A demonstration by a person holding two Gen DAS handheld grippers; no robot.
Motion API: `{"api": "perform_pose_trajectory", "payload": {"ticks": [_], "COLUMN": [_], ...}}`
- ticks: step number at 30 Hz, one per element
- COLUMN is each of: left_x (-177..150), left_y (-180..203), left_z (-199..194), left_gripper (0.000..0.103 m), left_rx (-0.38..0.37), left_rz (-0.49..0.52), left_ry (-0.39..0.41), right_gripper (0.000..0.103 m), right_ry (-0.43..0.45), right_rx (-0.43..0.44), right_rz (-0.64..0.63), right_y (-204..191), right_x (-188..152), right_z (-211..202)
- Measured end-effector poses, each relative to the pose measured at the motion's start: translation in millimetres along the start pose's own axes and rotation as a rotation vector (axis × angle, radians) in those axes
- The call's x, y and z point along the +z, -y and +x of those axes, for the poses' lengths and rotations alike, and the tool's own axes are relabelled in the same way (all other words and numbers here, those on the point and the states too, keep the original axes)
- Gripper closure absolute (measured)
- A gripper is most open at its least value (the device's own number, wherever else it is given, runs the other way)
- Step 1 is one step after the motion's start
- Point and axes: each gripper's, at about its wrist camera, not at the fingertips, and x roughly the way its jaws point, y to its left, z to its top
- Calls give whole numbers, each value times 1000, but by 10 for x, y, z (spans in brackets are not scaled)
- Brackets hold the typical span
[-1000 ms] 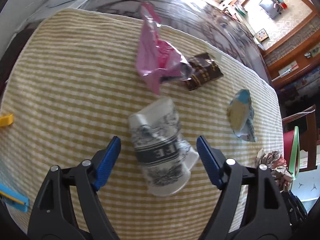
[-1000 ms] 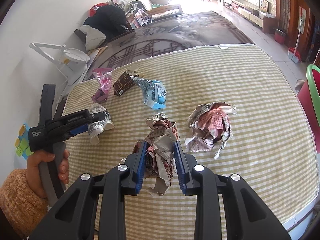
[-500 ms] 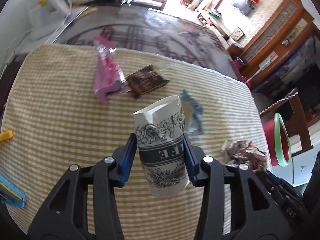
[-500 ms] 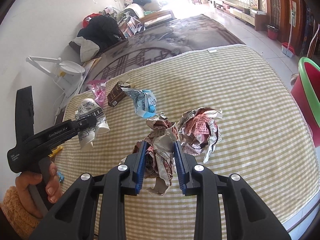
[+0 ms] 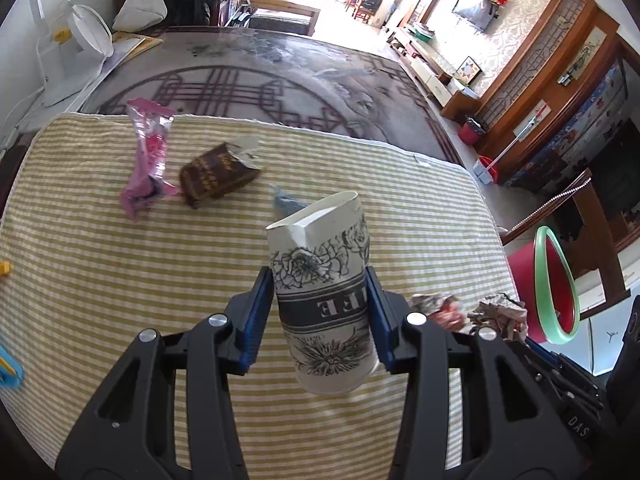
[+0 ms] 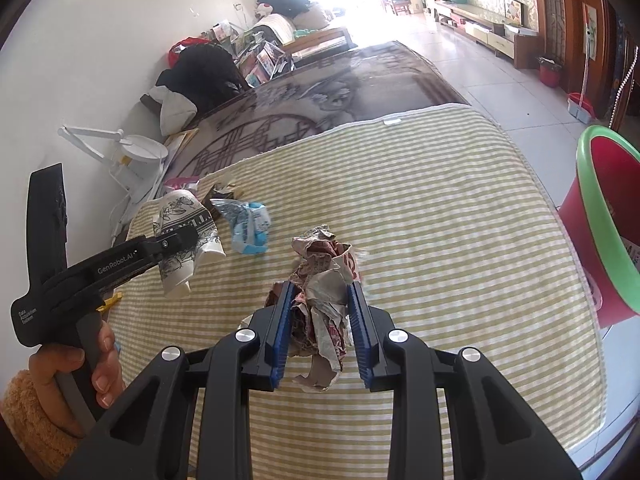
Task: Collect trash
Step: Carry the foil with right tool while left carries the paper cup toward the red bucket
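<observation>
The left gripper point(image 5: 320, 316) has its jaws clamped on the sides of a crushed paper cup point(image 5: 324, 292), blue pads pressing its printed band, and the cup hangs clear of the striped cloth. A second ago those jaws stood wide around the cup as it lay on its side; they have since closed and lifted it, so that piece is picked and ready to carry.

The right gripper point(image 6: 320, 328) has its jaws shut tight on a crumpled newspaper wad point(image 6: 324, 308), as it was a second ago, but the wad now sits higher over the cloth and nearer the red bin. In the left wrist view a second newspaper ball point(image 5: 432, 308) lies on the cloth beside the held one.

Both hands are loaded, so the next step, I judge, is to carry them to the red bin with the green rim point(image 6: 600, 216), which stands just off the right edge of the table point(image 6: 460, 200).

Still lying on the cloth: a pink wrapper point(image 5: 148, 160), a brown packet point(image 5: 216, 176) just beside it, and a blue-and-silver wrapper point(image 6: 248, 228) near the cup. The person's left hand point(image 6: 80, 376) grips the left handle.
</observation>
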Motion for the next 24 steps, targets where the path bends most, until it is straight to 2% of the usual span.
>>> {"api": "perform_pose_trajectory", "payload": {"ticks": [6, 12, 15, 21, 23, 24], "left_x": [-111, -179, -204, -221, -202, -198], "left_y": [573, 1046, 1294, 1757, 2011, 2102], "left_z": [73, 76, 68, 232, 315, 338], "left_gripper": [60, 60, 60, 60, 60, 60], "left_rx": [9, 6, 2, -35, -71, -86], "left_rz": [-2, 5, 26, 91, 121, 134], "left_ry": [13, 35, 49, 25, 9, 5], "right_gripper": [76, 76, 76, 76, 71, 63], "right_ry": [4, 78, 123, 219, 250, 259], "right_rx": [29, 23, -14, -189, -230, -249], "right_rz": [-8, 18, 70, 164, 187, 196], "right_y": [498, 1029, 1372, 2097, 2287, 2364], "right_x": [122, 274, 300, 295, 316, 325], "right_z": [-210, -580, -786, -1158, -1235, -1256]}}
